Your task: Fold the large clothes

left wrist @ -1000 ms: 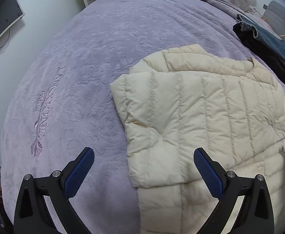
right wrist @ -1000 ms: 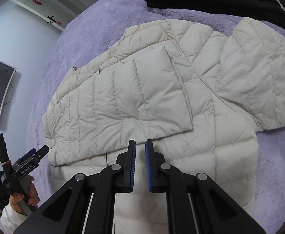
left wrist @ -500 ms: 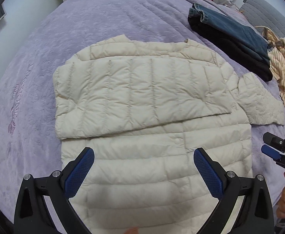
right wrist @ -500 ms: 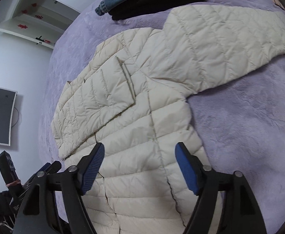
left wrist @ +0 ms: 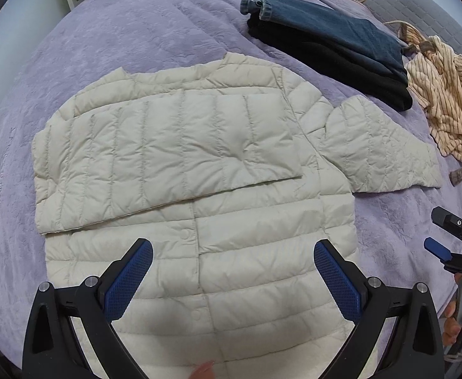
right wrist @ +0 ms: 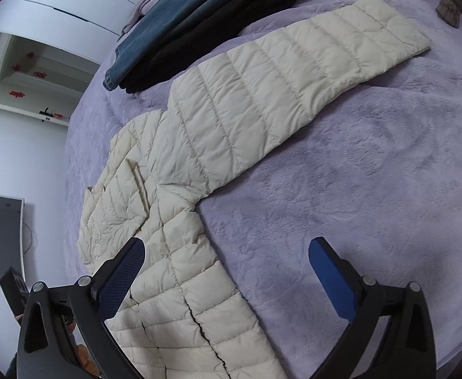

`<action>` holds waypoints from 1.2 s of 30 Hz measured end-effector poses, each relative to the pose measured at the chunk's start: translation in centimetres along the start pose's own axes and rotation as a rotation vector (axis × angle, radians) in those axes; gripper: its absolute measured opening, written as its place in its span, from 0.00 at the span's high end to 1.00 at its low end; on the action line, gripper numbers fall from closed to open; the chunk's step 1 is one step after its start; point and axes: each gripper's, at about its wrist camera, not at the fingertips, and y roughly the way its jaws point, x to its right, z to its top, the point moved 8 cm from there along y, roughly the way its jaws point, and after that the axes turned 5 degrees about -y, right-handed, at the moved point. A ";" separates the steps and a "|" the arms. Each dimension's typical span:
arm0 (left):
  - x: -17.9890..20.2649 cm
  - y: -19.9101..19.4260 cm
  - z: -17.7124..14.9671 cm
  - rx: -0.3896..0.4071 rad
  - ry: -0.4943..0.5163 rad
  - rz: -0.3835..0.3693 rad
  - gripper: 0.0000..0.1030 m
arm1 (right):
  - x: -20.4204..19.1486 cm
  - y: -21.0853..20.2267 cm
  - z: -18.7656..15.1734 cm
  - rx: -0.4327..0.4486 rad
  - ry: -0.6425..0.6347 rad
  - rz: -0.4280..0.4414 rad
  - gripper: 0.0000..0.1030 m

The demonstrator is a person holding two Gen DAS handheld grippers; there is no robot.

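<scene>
A cream quilted puffer jacket (left wrist: 231, 227) lies flat, front up, on a lilac bedspread (left wrist: 142, 34). Its one sleeve (left wrist: 168, 145) is folded across the chest. The other sleeve (left wrist: 379, 148) lies stretched out to the right; it also shows in the right wrist view (right wrist: 278, 88). My left gripper (left wrist: 232, 278) is open and empty above the jacket's lower front. My right gripper (right wrist: 226, 281) is open and empty, over the jacket's side edge (right wrist: 199, 284) and the bedspread (right wrist: 373, 173) below the stretched sleeve. It shows at the right edge of the left wrist view (left wrist: 445, 237).
Folded blue jeans (left wrist: 325, 28) on a black garment (left wrist: 341, 66) lie at the back right of the bed. A striped tan garment (left wrist: 442, 88) lies further right. A monitor (right wrist: 2, 237) hangs on the wall left of the bed.
My right gripper has opened from shut and swung right toward the stretched sleeve. My left gripper has moved from the bed's left side to above the jacket's lower front.
</scene>
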 end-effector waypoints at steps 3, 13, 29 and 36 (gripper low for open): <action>1.5 0.7 -0.2 -0.024 0.019 0.005 0.01 | 1.9 -0.8 1.0 0.050 0.030 0.000 0.00; 2.9 4.1 0.0 -0.093 0.001 0.055 0.01 | 11.1 -1.5 6.3 0.119 0.251 -0.022 0.00; 3.0 4.9 0.6 -0.049 0.021 0.081 0.01 | 15.1 2.4 14.6 0.235 0.530 0.304 0.02; 1.6 4.3 0.9 -0.029 0.005 0.087 0.01 | 15.4 3.2 14.8 0.213 0.625 0.353 0.88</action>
